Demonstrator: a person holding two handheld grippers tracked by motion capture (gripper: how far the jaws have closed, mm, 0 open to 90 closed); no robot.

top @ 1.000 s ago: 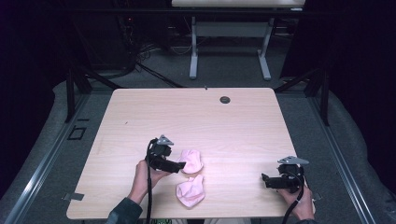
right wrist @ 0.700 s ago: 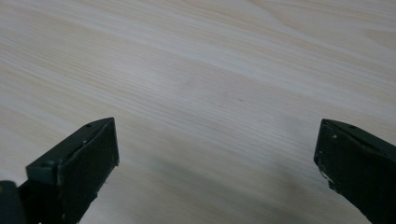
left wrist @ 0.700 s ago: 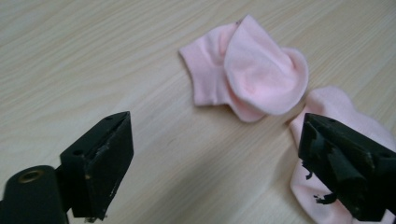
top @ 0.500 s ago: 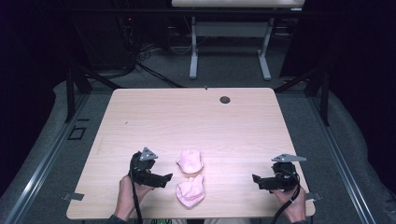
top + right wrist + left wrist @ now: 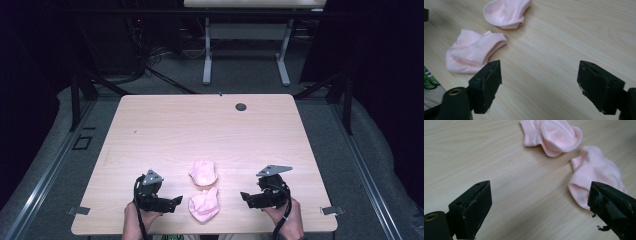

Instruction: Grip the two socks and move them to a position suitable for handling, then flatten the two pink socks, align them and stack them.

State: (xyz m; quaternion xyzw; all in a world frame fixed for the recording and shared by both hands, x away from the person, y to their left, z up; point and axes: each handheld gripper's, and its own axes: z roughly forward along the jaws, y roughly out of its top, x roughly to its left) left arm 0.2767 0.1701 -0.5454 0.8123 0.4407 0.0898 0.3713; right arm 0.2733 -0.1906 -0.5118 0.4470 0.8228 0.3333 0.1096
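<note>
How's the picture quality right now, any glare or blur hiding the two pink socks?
High view: table evenly lit, surroundings dark, both socks small but sharp, no glare. Left gripper view: near sock and far sock clear, soft shadows. Right gripper view: socks crisp, the jaws at the bottom slightly soft.

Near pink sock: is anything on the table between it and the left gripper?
Nothing visible. Bare table lies between the open left gripper and the near pink sock; the far pink sock lies beyond it.

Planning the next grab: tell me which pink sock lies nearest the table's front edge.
The nearer sock, the one lying level with both grippers. The other sock lies just behind it, farther up the table.
</note>
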